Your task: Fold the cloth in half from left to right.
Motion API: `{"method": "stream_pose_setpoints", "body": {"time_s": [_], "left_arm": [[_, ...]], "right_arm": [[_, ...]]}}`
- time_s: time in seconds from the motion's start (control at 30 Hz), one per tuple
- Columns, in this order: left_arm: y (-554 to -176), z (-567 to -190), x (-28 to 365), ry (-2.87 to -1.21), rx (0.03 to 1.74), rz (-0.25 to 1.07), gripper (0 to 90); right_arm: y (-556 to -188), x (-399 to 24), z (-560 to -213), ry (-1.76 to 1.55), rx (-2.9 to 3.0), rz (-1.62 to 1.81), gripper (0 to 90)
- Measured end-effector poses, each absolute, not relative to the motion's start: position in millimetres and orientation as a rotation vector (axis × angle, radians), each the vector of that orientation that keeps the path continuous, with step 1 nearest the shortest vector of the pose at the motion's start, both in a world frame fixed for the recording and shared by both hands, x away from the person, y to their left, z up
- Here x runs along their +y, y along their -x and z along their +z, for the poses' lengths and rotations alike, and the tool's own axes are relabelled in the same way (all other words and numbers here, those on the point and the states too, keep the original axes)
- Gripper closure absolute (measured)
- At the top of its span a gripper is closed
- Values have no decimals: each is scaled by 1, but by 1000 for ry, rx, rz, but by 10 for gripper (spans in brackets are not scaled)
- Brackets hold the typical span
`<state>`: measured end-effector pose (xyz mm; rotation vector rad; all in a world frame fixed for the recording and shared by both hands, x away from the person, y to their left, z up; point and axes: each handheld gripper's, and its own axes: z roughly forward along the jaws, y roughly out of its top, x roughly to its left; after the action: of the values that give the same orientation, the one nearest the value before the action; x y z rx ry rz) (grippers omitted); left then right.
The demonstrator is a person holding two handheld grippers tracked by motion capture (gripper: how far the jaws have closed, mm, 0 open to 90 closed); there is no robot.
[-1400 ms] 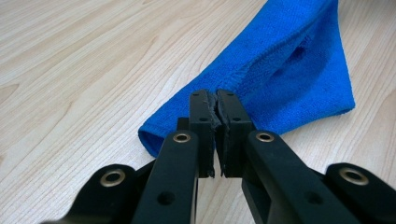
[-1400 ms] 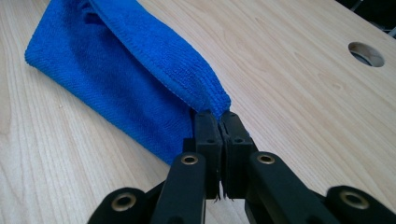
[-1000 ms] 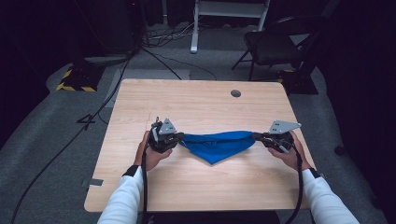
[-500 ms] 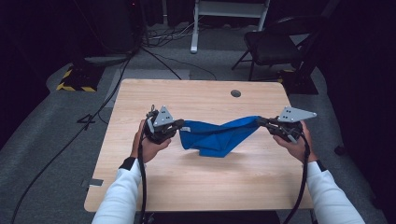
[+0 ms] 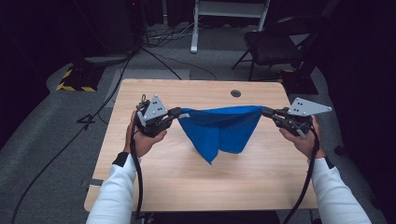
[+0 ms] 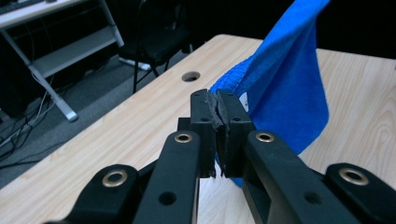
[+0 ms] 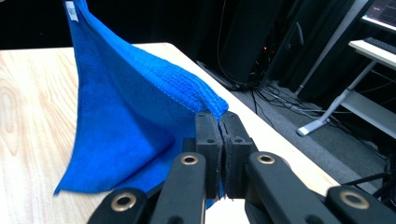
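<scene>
A: Left gripper (image 5: 180,112)?
B: Pressed together on one corner of blue cloth (image 5: 219,130).
A: Right gripper (image 5: 264,111)?
B: Same, pinching the opposite corner. Cloth strung between both, hanging above wooden table (image 5: 187,186), lowest tip just off the top.
A: Any writing?
B: Small white tag (image 7: 71,10) at the hem, unreadable.

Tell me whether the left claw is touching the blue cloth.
Touching. In the left gripper view the left claw is shut on a corner of the cloth; the high view shows the cloth hanging from that claw above the table.
</scene>
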<state>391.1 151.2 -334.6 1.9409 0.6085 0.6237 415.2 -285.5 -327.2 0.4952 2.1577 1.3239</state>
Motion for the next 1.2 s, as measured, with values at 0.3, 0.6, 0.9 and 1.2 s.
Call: {"method": "stream_pose_setpoints", "body": {"time_s": [0.3,0.6,0.9,1.2], "left_arm": [[-378,-326,152,-1928,582,621,862],[-367,-314,149,-1915,534,611,861],[-404,-332,150,-1966,645,562,853],[-461,-379,141,-2010,795,470,851]], "right_arm": [[-399,-291,-320,-489,2147,1360,878],[-380,-290,-305,-457,2141,1380,878],[-403,-293,-311,-577,2185,1349,877],[-469,-281,-355,-764,2301,1241,877]]}}
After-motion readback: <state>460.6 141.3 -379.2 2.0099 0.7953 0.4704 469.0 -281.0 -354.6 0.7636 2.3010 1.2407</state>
